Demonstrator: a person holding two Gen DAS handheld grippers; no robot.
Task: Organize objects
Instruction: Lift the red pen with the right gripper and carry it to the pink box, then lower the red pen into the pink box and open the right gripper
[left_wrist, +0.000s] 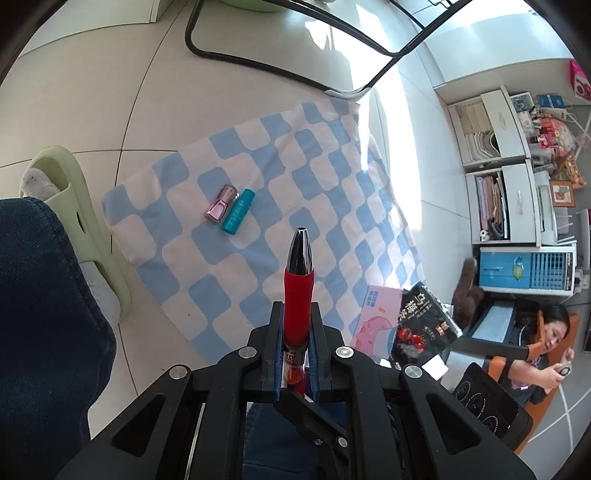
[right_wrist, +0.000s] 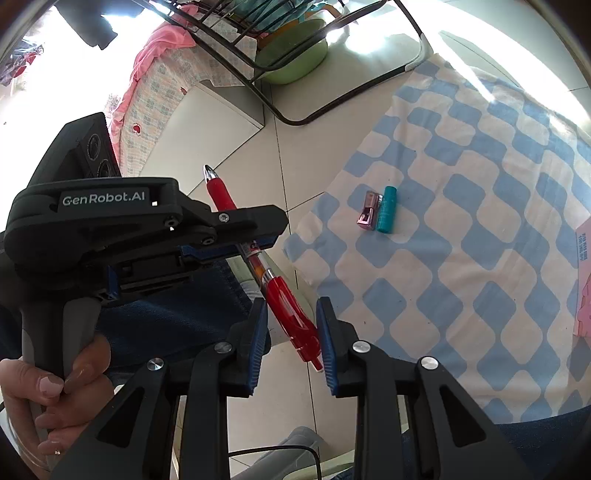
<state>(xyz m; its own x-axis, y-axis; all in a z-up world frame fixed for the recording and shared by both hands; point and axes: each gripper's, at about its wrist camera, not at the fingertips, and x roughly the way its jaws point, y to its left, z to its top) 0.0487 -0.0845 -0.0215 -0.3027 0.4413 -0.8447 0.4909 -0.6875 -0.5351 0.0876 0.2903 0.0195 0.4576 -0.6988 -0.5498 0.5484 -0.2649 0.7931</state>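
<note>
- Left wrist view: the red pen (left_wrist: 298, 280) sits upright between the two blue-padded fingers of the left claw (left_wrist: 295, 343), which pinches its clear lower barrel; the chrome tip points away from the camera, over the checked cloth.
- Right wrist view: the same red pen (right_wrist: 258, 262) runs on a slant, its middle clamped by the left claw (right_wrist: 236, 247), its red clip end reaching down between the fingers of the right claw (right_wrist: 291, 339).
- The right claw's jaws stand apart; the left pad is clear of the pen, and the pen's end lies against or just beside the right pad, I cannot tell which.
- A hand (right_wrist: 55, 391) grips the grey handle of the left claw at the lower left of the right wrist view.
- On the blue-and-white checked cloth (left_wrist: 258, 206), spread on the tiled floor (left_wrist: 92, 110), lie a small pink bottle (left_wrist: 220, 209) and a teal tube (left_wrist: 236, 216), side by side and touching, well apart from the pen.
- A pink box (left_wrist: 376, 317) and a dark printed packet (left_wrist: 421, 321) rest at the cloth's near right edge.
- A green slipper (left_wrist: 74, 206) over a white sock and a denim-clad leg (left_wrist: 44, 302) lie left of the cloth.
- A black metal chair frame (left_wrist: 280, 62) stands beyond the cloth's far edge, with a green basin (right_wrist: 295, 59) beneath it.
- White shelves (left_wrist: 506, 166) filled with books line the right background, and a seated person (left_wrist: 543, 354) is below them.
</note>
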